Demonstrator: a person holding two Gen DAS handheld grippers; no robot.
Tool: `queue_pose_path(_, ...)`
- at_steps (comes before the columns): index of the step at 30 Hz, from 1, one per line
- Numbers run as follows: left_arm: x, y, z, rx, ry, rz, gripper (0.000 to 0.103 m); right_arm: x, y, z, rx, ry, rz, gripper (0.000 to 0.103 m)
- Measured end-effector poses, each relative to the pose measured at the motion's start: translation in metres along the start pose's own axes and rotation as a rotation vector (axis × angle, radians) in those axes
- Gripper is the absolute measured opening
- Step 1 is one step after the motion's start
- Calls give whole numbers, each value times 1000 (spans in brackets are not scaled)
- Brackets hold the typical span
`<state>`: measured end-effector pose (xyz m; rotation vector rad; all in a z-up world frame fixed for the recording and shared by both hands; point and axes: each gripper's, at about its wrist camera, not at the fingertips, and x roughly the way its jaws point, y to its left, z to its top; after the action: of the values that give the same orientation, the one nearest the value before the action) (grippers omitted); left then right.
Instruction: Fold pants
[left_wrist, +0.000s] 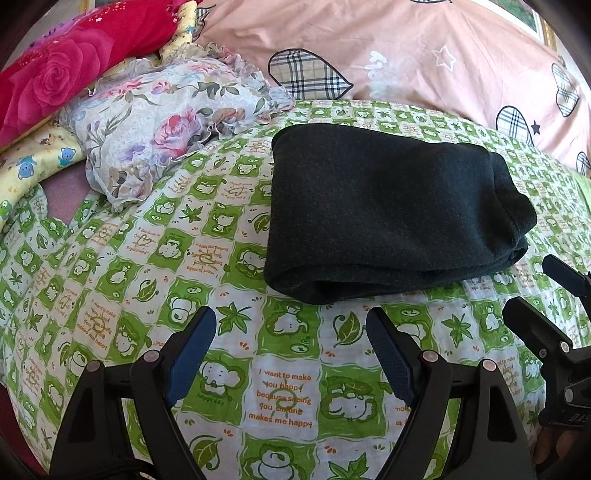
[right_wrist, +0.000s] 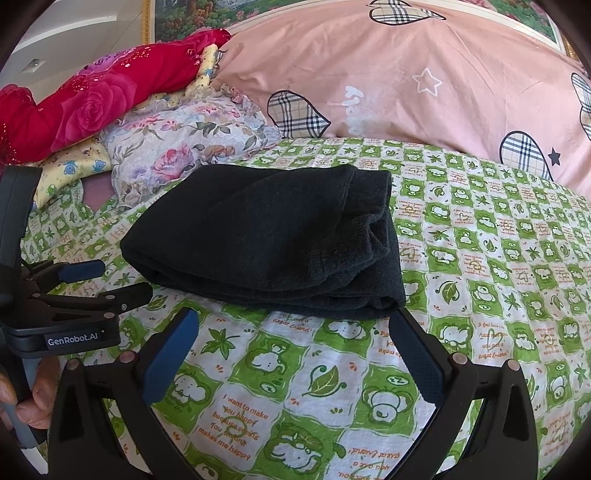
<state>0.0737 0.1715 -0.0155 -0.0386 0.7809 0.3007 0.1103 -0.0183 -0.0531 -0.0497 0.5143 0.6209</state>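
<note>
The dark green-black pants (left_wrist: 388, 210) lie folded into a thick rectangular bundle on the green-and-white patterned bedsheet (left_wrist: 147, 258). They also show in the right wrist view (right_wrist: 269, 236). My left gripper (left_wrist: 291, 328) is open and empty, just short of the bundle's near edge. My right gripper (right_wrist: 295, 325) is open and empty, its right fingertip close to the bundle's near right corner. The right gripper shows at the right edge of the left wrist view (left_wrist: 535, 291), and the left gripper at the left of the right wrist view (right_wrist: 125, 280), both beside the bundle.
A pink quilt with plaid hearts (left_wrist: 424, 55) lies behind the pants. A floral pillow (left_wrist: 166, 125) and a red rose-print pillow (left_wrist: 66, 70) are piled at the back left. A framed picture (right_wrist: 258, 7) hangs on the wall beyond.
</note>
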Motion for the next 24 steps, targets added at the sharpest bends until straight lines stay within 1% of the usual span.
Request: queue_pose_path(24,0,-1,-1,17,-1,-13,84,1,4,-1,-13,-3,-3,103)
